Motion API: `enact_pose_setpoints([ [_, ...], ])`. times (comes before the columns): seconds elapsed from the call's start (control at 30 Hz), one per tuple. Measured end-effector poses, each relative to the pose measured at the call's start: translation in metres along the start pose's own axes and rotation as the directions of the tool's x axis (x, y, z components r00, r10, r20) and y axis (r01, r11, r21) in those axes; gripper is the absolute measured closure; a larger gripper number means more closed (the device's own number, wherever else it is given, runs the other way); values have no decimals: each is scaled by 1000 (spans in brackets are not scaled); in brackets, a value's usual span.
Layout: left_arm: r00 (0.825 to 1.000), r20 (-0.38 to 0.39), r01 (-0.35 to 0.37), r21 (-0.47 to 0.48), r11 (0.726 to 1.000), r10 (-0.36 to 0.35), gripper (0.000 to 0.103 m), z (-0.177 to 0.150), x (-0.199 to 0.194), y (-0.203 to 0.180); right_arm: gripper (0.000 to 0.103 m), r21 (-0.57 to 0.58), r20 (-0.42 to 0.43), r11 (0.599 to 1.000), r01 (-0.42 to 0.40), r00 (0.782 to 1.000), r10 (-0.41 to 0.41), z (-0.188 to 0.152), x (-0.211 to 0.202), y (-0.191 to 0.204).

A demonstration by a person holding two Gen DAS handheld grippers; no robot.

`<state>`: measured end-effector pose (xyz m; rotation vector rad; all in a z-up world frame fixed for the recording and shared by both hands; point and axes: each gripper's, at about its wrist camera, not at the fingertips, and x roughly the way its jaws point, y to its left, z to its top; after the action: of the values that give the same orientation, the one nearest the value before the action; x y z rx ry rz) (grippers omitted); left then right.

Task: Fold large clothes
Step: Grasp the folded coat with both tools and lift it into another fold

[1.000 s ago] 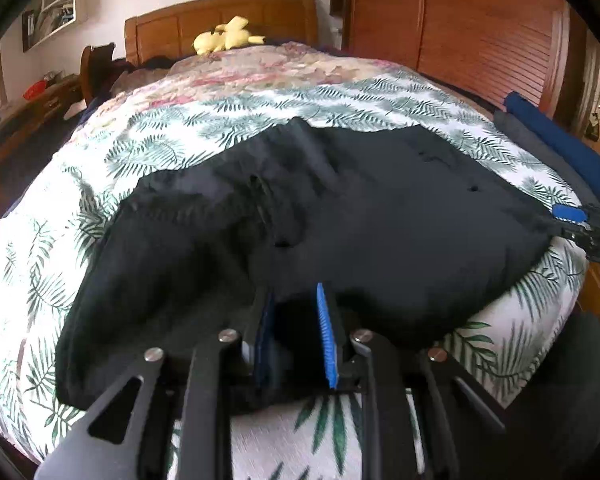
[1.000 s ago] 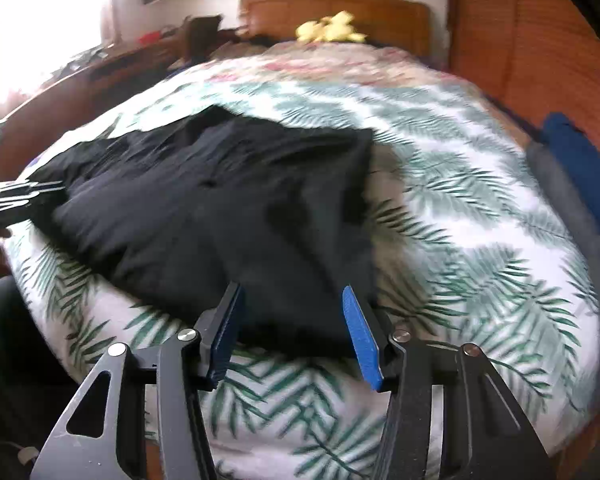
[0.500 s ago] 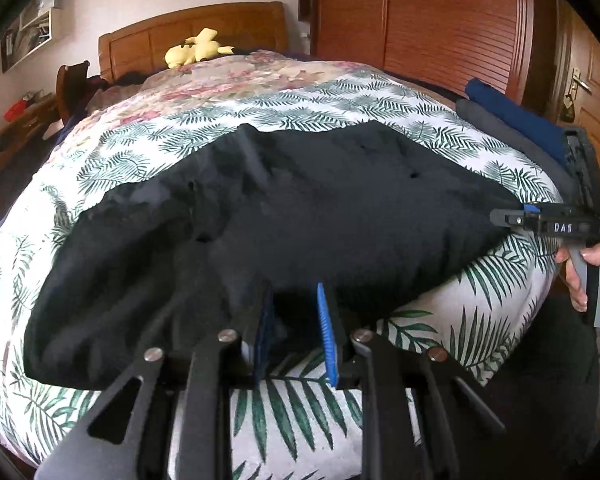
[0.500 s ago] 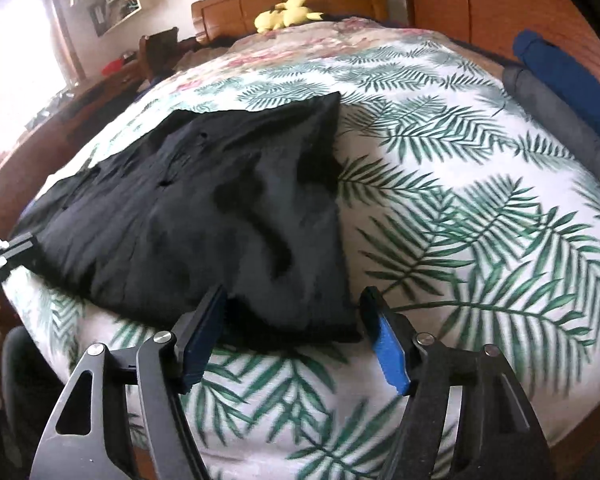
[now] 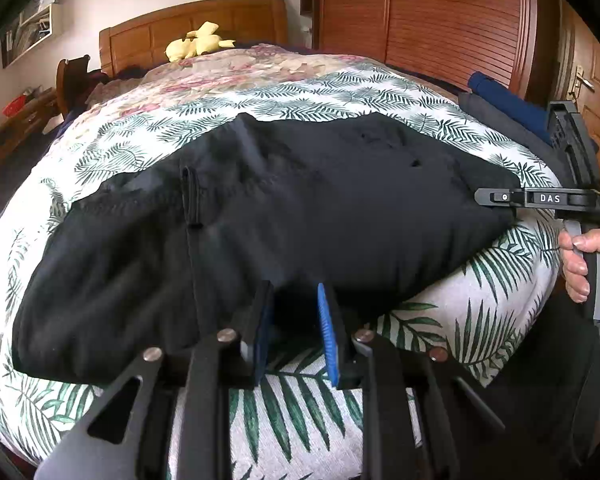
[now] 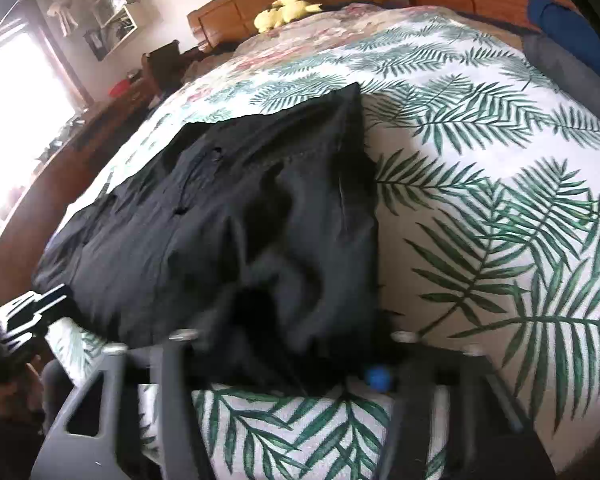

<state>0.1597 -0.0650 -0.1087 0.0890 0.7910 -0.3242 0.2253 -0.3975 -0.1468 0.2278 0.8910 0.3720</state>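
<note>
Left wrist view — black garment (image 5: 300, 216) spread on a leaf-print bedspread (image 5: 340, 92).
Its near hem is pinched by the narrowly parted left gripper (image 5: 294, 332); the right gripper (image 6: 284, 364) — jaws just closing — is buried in cloth.

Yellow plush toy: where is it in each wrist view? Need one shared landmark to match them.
Left wrist: yellow plush toy sits top, left of centre, against the wooden headboard.
Right wrist: yellow plush toy sits top centre, against the same headboard.
Shared landmark: black garment on the palm-leaf bedspread.

Both wrist cameras look from the bed's (image 5: 440, 312) near edge, angled down toward the far headboard (image 5: 204, 24), close over the black garment (image 5: 300, 216), which both views share.
</note>
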Motion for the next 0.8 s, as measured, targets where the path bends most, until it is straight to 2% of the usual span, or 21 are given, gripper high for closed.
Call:
enact_pose_setpoints([
  [0.03, 1000, 2, 7, -2, 1000, -7, 83, 1, -1, 0, 85, -7, 12, 1000, -14, 1000, 14, 1, -3, 0],
  [0.23, 999, 36, 8, 16, 1000, -8, 83, 9, -18, -8, 91, -35, 120, 997, -70, 990, 74, 19, -35, 1],
  [0.37, 998, 54, 7, 20, 1000, -8, 83, 14, -32, -7, 92, -55, 167, 998, -37, 985, 46, 34, -56, 0],
  [0.57, 997, 79, 16, 18, 1000, -17, 83, 15, -46, -6, 92, -2, 235, 998, 58, 970, -56, 46, -92, -31],
  [0.7, 995, 96, 15, 13, 1000, -16, 83, 15, -53, -2, 92, 5, 188, 995, 99, 977, -98, 42, -94, -48],
  [0.8, 995, 101, 13, -7, 1000, -12, 83, 16, -56, 6, 92, -34, 181, 991, 127, 976, -119, 40, -93, -40],
])
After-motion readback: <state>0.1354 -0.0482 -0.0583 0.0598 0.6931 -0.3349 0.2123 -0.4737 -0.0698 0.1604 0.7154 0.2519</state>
